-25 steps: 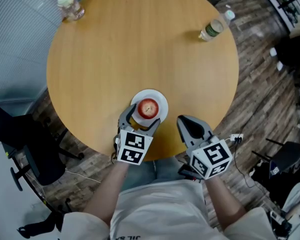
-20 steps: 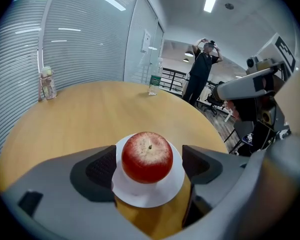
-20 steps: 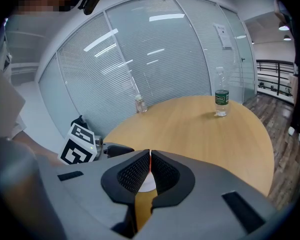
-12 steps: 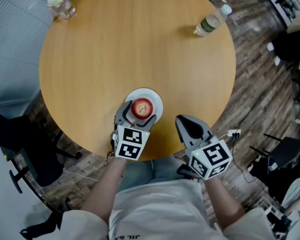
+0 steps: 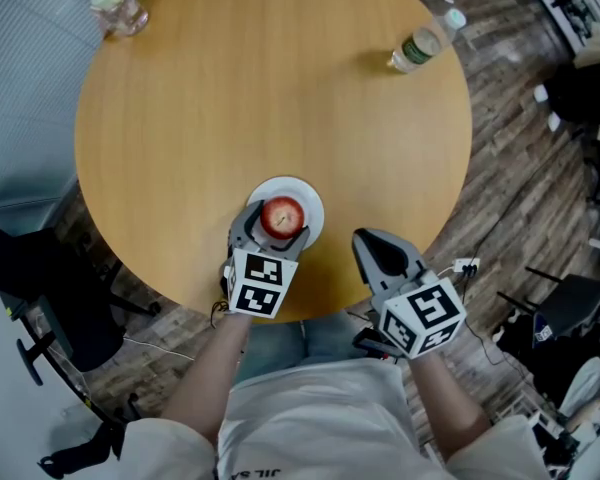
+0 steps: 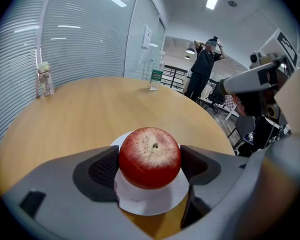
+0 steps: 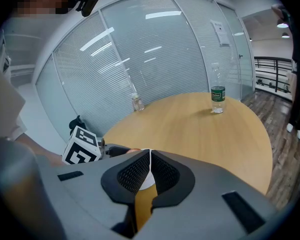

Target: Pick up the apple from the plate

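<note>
Red apple (image 5: 282, 215) on a white plate (image 5: 308, 196), close to the near edge of a round wooden table (image 5: 280, 88). From the head view: left gripper (image 5: 277, 230) down over the plate, one finger on each side of the apple. Right gripper (image 5: 373, 250) just beside it at the table's near edge, apart from the plate.

Only in the left gripper view: jaws spread wide and just now closing in. Pads (image 6: 104, 168) against both flanks of the apple, no gap to be seen. Stem dimple up, fruit resting on the plate. Also only there: a person (image 6: 205, 66) standing far beyond the table, arms raised to the head.

Only in the right gripper view: pads pressed together with nothing between them, and the left gripper's marker cube (image 7: 81, 146) off to the left.

Across the table, well apart from each other: a water bottle (image 5: 420, 48) and a clear jar (image 5: 115, 10).
</note>
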Demonstrator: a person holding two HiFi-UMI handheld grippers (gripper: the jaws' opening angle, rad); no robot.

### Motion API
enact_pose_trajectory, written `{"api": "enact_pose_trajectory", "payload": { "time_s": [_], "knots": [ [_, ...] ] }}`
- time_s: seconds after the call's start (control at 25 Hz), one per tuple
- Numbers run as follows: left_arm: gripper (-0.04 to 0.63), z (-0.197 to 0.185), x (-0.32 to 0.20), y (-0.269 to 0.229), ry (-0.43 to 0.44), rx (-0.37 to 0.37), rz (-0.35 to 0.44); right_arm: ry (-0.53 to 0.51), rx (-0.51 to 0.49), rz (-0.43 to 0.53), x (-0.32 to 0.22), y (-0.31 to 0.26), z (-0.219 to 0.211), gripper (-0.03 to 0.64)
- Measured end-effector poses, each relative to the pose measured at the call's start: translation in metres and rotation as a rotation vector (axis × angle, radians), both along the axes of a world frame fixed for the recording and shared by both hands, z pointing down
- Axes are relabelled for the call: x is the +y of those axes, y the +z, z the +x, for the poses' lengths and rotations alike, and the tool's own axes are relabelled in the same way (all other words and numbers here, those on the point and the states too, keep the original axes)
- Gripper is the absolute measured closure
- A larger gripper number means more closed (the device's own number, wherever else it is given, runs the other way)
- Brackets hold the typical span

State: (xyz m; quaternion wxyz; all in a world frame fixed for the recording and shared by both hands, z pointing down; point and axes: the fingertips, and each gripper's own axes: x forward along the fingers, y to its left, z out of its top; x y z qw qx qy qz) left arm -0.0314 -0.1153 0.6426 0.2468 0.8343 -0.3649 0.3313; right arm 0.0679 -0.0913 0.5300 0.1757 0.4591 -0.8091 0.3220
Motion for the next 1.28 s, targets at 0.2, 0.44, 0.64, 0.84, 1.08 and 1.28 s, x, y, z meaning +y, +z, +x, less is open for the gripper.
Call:
{"api": "enact_pose_trajectory", "payload": {
  "time_s": [0.2,0.44,0.64,0.84,1.08,1.28],
  "knots": [
    [0.212,0.000,0.000,-0.002,0.009,-0.003,0.004,-0.003,-0.001,0.001,-0.001,0.000,-0.001,0.584],
    [0.212,-0.002,0.004,-0.004,0.009,-0.008,-0.003,-0.006,-0.002,0.007,0.001,-0.002,-0.003,0.584],
    [0.213,-0.003,0.003,-0.012,0.005,-0.001,0.013,-0.013,0.009,0.023,0.000,-0.007,-0.003,0.584],
    [0.213,-0.006,0.003,-0.022,0.004,-0.002,0.034,-0.030,0.014,0.050,-0.003,-0.016,-0.006,0.584],
    [0.213,-0.012,0.009,-0.039,-0.011,0.002,0.059,-0.035,0.009,0.077,0.002,-0.029,-0.008,0.584],
    [0.213,-0.018,0.019,-0.056,-0.028,0.019,0.082,-0.034,0.009,0.105,0.007,-0.038,-0.008,0.584]
  ]
}}
